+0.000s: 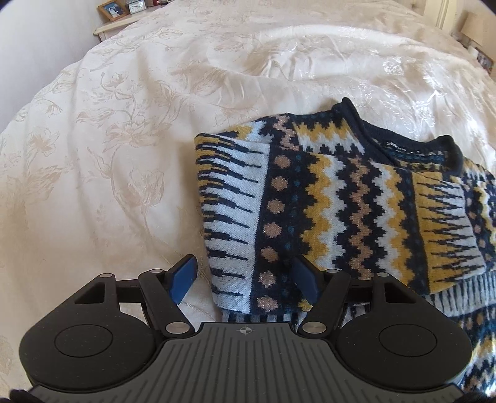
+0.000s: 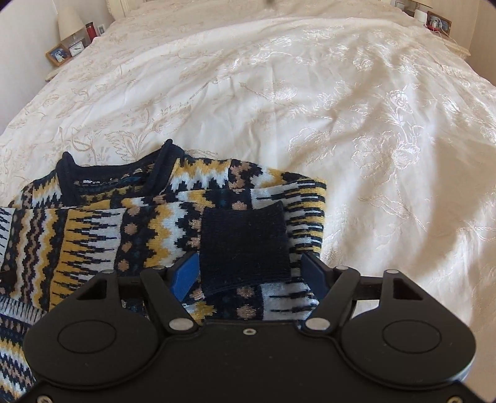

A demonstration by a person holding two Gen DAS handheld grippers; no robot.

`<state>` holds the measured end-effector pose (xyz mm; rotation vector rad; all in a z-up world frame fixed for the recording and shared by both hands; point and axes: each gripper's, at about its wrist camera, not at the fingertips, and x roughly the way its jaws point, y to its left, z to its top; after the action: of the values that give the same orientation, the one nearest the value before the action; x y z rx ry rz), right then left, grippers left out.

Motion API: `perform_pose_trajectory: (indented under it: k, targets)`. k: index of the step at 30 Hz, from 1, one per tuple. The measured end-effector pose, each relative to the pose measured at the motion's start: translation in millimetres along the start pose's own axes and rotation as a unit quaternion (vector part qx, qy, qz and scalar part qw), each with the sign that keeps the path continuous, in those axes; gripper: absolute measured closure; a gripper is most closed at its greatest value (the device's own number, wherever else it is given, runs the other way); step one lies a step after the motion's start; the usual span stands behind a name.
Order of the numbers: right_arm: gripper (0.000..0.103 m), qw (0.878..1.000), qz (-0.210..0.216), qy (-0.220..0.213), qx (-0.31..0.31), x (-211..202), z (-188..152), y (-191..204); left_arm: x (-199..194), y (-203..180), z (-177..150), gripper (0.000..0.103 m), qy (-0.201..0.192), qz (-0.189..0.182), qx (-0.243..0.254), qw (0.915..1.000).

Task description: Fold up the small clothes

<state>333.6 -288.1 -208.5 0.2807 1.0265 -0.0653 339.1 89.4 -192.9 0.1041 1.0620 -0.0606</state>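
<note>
— Fingers first: how do they stand?

— Both pairs are spread wide, clamped on nothing. The left gripper (image 1: 245, 280) has its blue pads on either side of the patterned sweater's (image 1: 325, 201) folded-over sleeve (image 1: 235, 217); the fabric lies between them, but neither pad presses it. The right gripper (image 2: 251, 274) straddles the navy ribbed cuff (image 2: 243, 243) the same way, with a gap at each finger.

— And the sweater itself?

— Straight ahead of both sets of fingers, lying on the bed. It is a knit in navy, mustard, white and tan zigzags and dots. Both sleeves are folded in across the body, and the dark rolled collar (image 1: 400, 139) lies beyond the fingertips, at the far edge of the garment.

— What lies past it?

— Cream floral bedspread (image 1: 124, 124) all around, creased and shiny farther off. Far beyond the left fingertips, up to their left, sits a bedside table (image 1: 114, 28) with a framed photo (image 1: 113, 9) and a small clock (image 1: 136, 6). The right wrist view shows another framed picture (image 2: 438, 21) at the far right.
</note>
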Motion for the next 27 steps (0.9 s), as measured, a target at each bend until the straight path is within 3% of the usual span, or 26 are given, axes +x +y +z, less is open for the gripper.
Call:
perform_pose_trajectory:
  k: [3, 4, 5, 7, 9, 12, 18, 20, 22, 24, 27]
  targets:
    - [0.053, 1.0, 0.002, 0.003, 0.008, 3.2, 3.0, -2.1, -7.1, 0.2, -0.2, 0.037, -0.007, 0.001, 0.008, 0.9999]
    - [0.075, 1.0, 0.003, 0.003, 0.007, 2.8, 4.5, -2.2, -9.6, 0.3, -0.5, 0.037, -0.01, 0.001, 0.009, 0.9999]
    - [0.083, 1.0, 0.012, 0.003, 0.009, 2.0, 6.1, -2.3, -12.1, 0.4, -0.6, 0.037, -0.013, 0.0, 0.009, 0.9999]
    - [0.083, 1.0, 0.018, -0.011, 0.005, -7.7, 8.6, -0.6, -15.3, 0.7, 0.0, 0.037, -0.019, -0.002, 0.011, 0.9998]
    - [0.084, 1.0, -0.003, -0.024, -0.007, -17.5, 10.4, 1.5, -16.0, 0.1, 1.1, 0.037, -0.023, -0.002, 0.015, 0.9996]
    - [0.083, 1.0, -0.015, -0.006, 0.008, -13.2, 9.5, -5.9, -9.6, 0.1, 0.5, 0.037, -0.013, -0.002, 0.015, 0.9998]
    - [0.073, 0.999, -0.041, 0.015, -0.005, 1.9, 1.2, -1.3, 13.7, 5.3, -5.8, 0.035, 0.027, 0.008, 0.006, 0.9996]
    - [0.05, 0.999, -0.04, 0.007, 0.0, -4.6, 0.1, 1.0, 15.9, 7.9, -6.5, 0.034, 0.028, 0.004, -0.001, 0.9996]
    - [0.038, 0.999, -0.037, -0.003, 0.0, -14.3, -2.2, 4.0, 13.1, 7.8, -5.6, 0.034, 0.026, 0.004, 0.0, 0.9997]
    - [0.037, 0.999, -0.034, -0.01, -0.003, -25.1, -4.9, 7.2, 4.7, 7.1, -6.1, 0.035, 0.014, 0.002, 0.003, 0.9999]
    - [0.024, 0.999, -0.025, -0.02, -0.006, -42.2, -11.6, 10.7, -10.8, 8.8, -10.7, 0.035, -0.002, -0.004, 0.005, 1.0]
